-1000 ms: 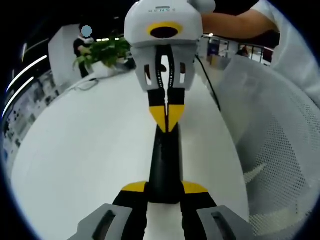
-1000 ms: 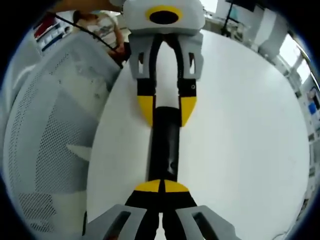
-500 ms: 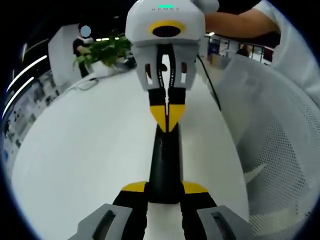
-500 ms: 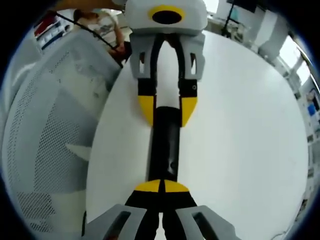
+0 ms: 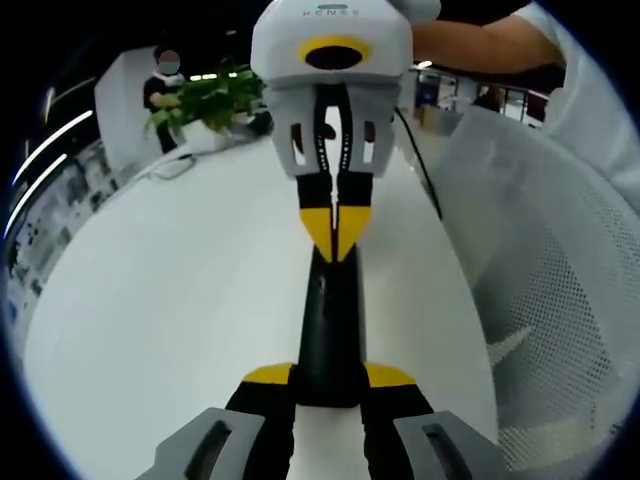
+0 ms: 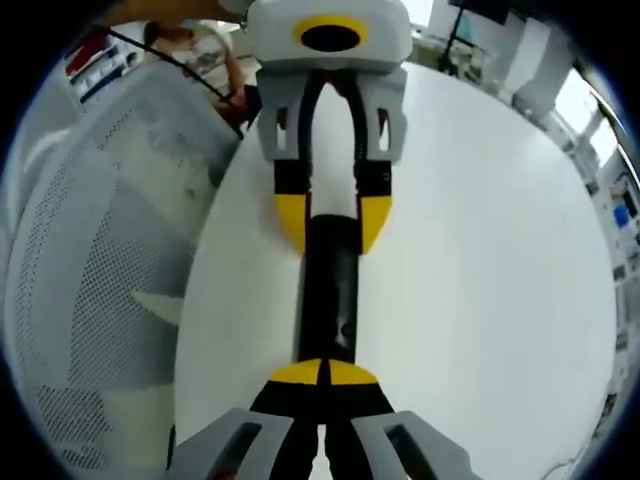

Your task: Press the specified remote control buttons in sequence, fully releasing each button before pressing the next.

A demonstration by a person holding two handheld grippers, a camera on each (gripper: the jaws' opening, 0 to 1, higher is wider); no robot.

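White bench spans both views; white mesh chair at right of the left gripper view. Black remote control lies lengthwise at frame centre. Left gripper jaws clamp its near end. Right gripper, jaws closed together, tips touching the remote's opposite end. Plant upper left.

— How's the light?
— Bright, even, overhead; the white table nearly washes out, shadows faint.
— Sharpness?
— Crisp centrally; fisheye bending and softness toward nine and three o'clock.
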